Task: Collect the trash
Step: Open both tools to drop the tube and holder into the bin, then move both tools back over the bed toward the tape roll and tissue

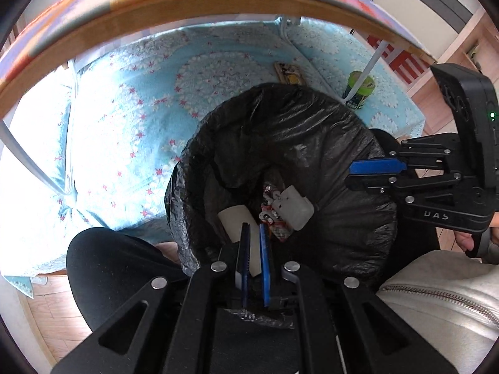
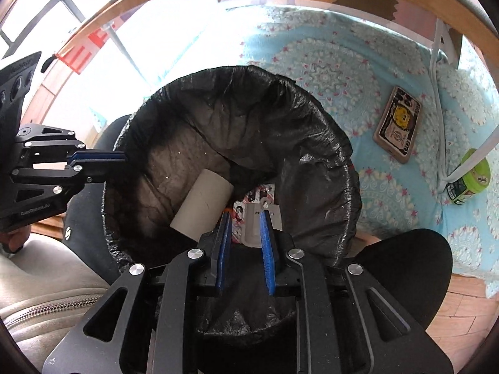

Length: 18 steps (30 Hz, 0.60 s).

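A bin with a black liner (image 1: 280, 118) (image 2: 312, 124) stands on the floor between a person's knees. At its bottom lie a cardboard tube (image 2: 202, 205) (image 1: 232, 218), a white plastic box (image 1: 293, 205) (image 2: 251, 230) and a red-and-white wrapper (image 1: 277, 229) (image 2: 259, 191). My left gripper (image 1: 254, 225) (image 2: 124, 155) sits at the bin's near rim, shut on the crumpled liner edge. My right gripper (image 2: 245, 213) (image 1: 348, 176) hangs over the bin mouth, slightly open. Nothing is between its fingers; the white box lies far below them.
A light blue patterned mat (image 1: 131, 131) (image 2: 389, 205) covers the floor under a wooden-edged table (image 1: 187, 12) with white legs (image 2: 436, 62). On the mat lie a phone in a cartoon case (image 2: 397, 124) (image 1: 290, 73) and a green tub (image 2: 467, 177) (image 1: 358, 90).
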### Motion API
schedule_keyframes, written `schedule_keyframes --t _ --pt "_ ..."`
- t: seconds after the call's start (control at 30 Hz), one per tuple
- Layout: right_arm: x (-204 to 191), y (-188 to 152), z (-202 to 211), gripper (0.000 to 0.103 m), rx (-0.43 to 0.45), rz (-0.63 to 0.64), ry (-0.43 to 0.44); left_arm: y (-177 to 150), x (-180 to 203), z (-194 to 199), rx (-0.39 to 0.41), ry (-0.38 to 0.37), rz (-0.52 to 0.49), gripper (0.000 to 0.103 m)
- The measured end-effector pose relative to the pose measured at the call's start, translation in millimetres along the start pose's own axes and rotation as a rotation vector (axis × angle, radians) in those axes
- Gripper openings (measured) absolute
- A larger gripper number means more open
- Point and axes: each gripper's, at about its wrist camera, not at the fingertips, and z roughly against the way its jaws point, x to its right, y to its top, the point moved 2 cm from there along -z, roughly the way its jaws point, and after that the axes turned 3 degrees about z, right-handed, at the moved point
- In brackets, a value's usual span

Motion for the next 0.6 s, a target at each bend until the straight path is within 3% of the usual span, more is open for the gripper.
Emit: schedule_keyframes --t 0.2,0.27,0.6 --pt "-3 2 14 0.020 0.035 0.009 -0.002 1 6 13 0.037 0.003 -0.012 0.005" --pt "-4 2 20 0.028 0.051 0.011 -0.006 2 6 19 0.059 0.010 -0.005 0.005" --pt "-11 8 49 0.029 0.114 0.030 -0.003 8 9 53 0.136 0.012 -0.023 0.005"
